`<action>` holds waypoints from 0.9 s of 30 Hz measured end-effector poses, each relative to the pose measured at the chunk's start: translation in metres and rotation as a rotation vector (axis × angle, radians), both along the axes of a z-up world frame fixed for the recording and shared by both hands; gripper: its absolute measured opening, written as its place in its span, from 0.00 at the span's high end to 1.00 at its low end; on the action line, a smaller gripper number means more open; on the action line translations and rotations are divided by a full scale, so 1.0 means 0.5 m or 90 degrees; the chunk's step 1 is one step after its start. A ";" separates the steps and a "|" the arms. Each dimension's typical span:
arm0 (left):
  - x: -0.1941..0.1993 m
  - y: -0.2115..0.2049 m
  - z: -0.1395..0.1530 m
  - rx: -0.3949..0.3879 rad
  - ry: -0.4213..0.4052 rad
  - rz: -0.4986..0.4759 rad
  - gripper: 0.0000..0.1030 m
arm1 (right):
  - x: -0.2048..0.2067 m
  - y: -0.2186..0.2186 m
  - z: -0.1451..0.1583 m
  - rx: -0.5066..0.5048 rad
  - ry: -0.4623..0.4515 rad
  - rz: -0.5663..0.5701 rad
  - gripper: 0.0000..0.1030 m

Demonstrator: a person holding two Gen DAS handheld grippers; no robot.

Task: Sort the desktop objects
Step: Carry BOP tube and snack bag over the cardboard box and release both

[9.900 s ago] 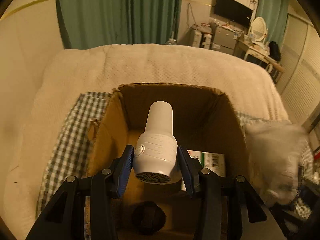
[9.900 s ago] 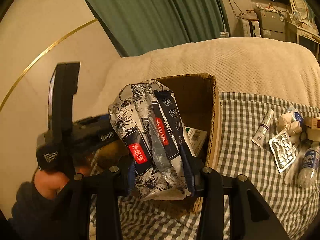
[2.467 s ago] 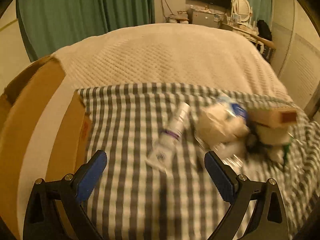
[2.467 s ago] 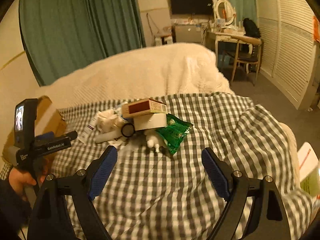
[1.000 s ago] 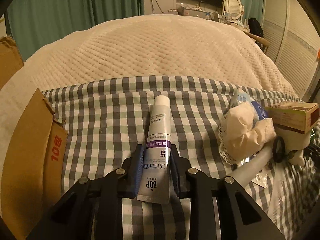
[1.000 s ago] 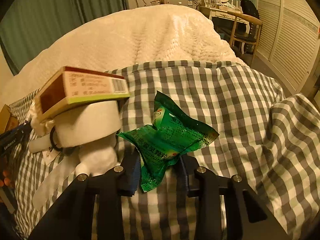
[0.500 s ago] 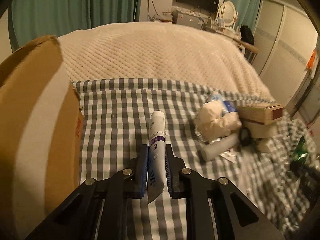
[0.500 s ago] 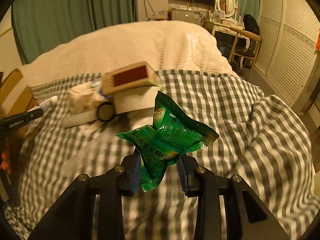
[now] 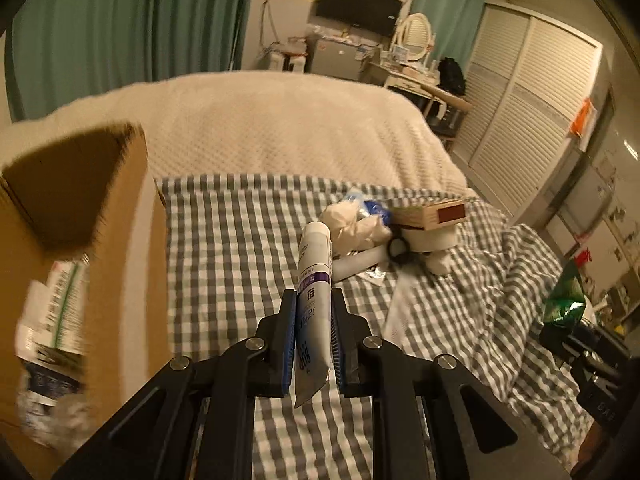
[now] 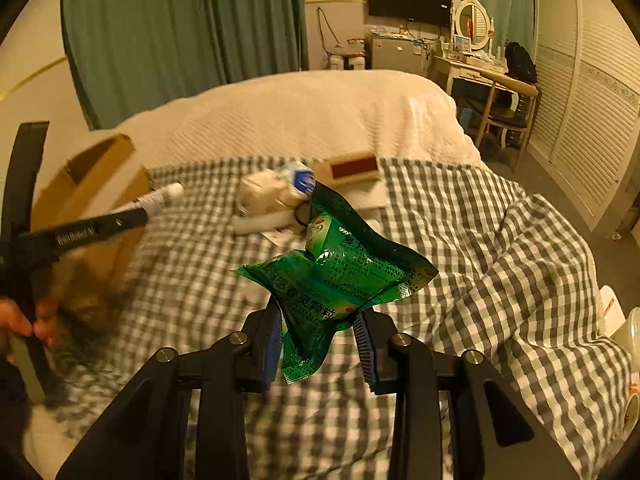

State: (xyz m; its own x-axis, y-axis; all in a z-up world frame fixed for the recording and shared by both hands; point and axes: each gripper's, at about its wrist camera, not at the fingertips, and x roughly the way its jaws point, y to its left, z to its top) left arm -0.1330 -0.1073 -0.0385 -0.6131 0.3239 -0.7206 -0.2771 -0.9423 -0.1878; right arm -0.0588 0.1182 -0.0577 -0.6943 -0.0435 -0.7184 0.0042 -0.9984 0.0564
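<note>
My left gripper (image 9: 313, 336) is shut on a white tube with a purple band (image 9: 314, 280), held in the air above the checked cloth (image 9: 224, 248). The tube (image 10: 160, 197) also shows in the right wrist view, poking out of the left gripper. An open cardboard box (image 9: 116, 232) stands at the left, with packets inside. My right gripper (image 10: 320, 344) is shut on a crumpled green packet (image 10: 340, 272), lifted above the cloth (image 10: 480, 240). The same green packet (image 9: 566, 300) appears at the right edge of the left wrist view.
A heap stays on the cloth: a crumpled white bundle (image 9: 352, 224), a brown-ended carton (image 9: 432, 214) on a white box, a white cylinder (image 9: 358, 262). A cream quilt (image 9: 280, 128) lies beyond. A person's hand (image 10: 24, 320) grips the left tool's handle.
Both grippers have risen off the cloth with their loads. The left one has swung left, so the box's open inside now shows. The heap looks smaller and farther in both views.
</note>
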 end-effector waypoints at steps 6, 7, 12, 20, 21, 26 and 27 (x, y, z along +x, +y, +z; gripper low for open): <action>-0.002 -0.083 0.111 -0.003 0.029 0.011 0.85 | 0.017 -0.095 0.111 0.013 0.032 0.059 0.70; -0.005 -0.097 0.124 -0.006 0.032 0.016 0.85 | 0.017 -0.115 0.127 0.012 0.037 0.074 0.70; -0.021 -0.183 0.179 -0.055 0.063 0.055 0.85 | 0.004 -0.237 0.193 -0.004 0.056 0.154 0.70; -0.077 -0.326 0.158 -0.119 0.046 0.118 0.85 | -0.046 -0.459 0.195 0.006 0.048 0.272 0.70; -0.084 -0.344 0.151 -0.119 0.041 0.125 0.85 | -0.053 -0.489 0.189 0.008 0.046 0.287 0.70; -0.115 -0.398 0.098 -0.125 0.017 0.147 0.85 | -0.087 -0.571 0.155 0.006 0.020 0.332 0.70; -0.122 -0.407 0.085 -0.122 0.009 0.151 0.85 | -0.093 -0.581 0.147 0.008 0.017 0.338 0.70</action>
State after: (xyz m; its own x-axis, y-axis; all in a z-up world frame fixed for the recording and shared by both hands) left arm -0.1940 -0.3105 0.0037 -0.6655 0.0293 -0.7458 -0.0468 -0.9989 0.0025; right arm -0.1053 -0.1722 0.0161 -0.5970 -0.3854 -0.7036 0.5108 -0.8589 0.0370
